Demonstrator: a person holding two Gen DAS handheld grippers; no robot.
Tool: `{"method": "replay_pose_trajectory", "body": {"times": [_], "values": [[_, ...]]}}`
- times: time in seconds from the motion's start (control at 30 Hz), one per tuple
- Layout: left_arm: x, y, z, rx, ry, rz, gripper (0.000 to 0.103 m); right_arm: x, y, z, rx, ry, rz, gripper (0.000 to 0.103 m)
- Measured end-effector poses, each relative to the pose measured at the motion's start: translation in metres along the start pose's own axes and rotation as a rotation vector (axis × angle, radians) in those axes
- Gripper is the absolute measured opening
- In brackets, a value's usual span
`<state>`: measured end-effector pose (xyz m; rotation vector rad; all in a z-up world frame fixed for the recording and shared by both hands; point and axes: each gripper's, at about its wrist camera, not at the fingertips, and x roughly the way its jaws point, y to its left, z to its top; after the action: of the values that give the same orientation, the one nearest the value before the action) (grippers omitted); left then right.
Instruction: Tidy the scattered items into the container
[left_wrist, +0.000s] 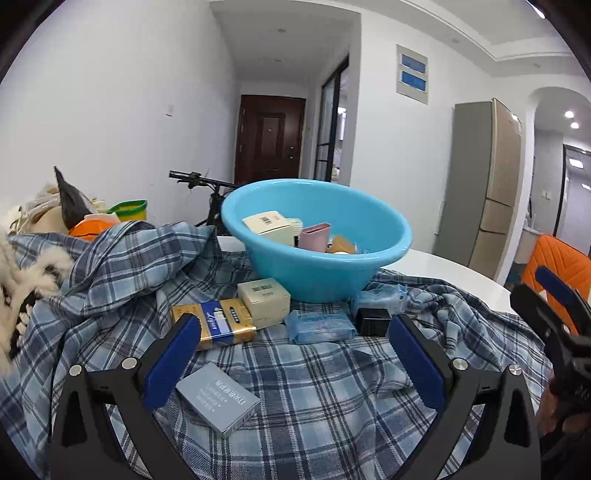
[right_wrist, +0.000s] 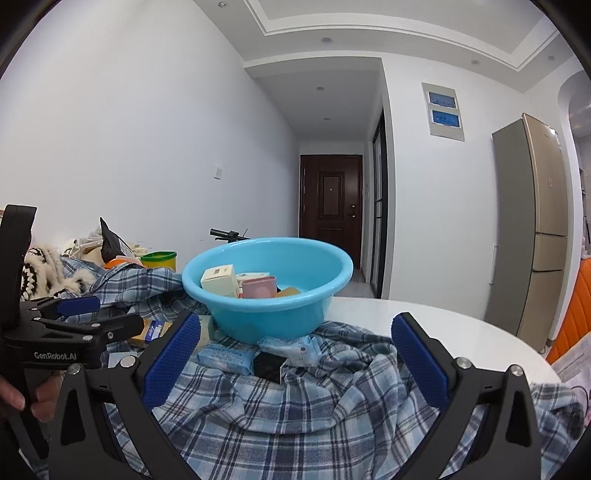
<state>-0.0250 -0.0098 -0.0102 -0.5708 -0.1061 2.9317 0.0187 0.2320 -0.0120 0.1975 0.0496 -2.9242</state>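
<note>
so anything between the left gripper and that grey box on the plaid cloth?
Nothing visible. The grey box lies flat on the plaid cloth, just ahead of the open left gripper, close to its left finger. On toward the blue basin, the gold pack and cream box sit low, so lift over them.

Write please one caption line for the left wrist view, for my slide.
Open left hand-held gripper above a plaid cloth, facing scattered boxes and a partly filled blue basin.
</note>
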Motion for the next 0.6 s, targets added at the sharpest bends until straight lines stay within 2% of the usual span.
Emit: {"method": "replay_pose_trajectory", "body": {"times": [0.07,0.27,0.6], "values": [[0.002,0.002,-0.004,-0.002,-0.010,0.020,0.103,0.002,-0.002,-0.003,0.023,0.022,0.011,0.103],[-0.001,0.004,-0.007,-0.027,-0.027,-0.014,0.103,0.004,-0.003,-0.004,0.027,0.027,0.014,0.103],[-0.004,0.000,-0.009,-0.005,-0.059,-0.012,0.103,0.014,0.000,-0.008,0.024,0.081,0.026,0.103]]}}
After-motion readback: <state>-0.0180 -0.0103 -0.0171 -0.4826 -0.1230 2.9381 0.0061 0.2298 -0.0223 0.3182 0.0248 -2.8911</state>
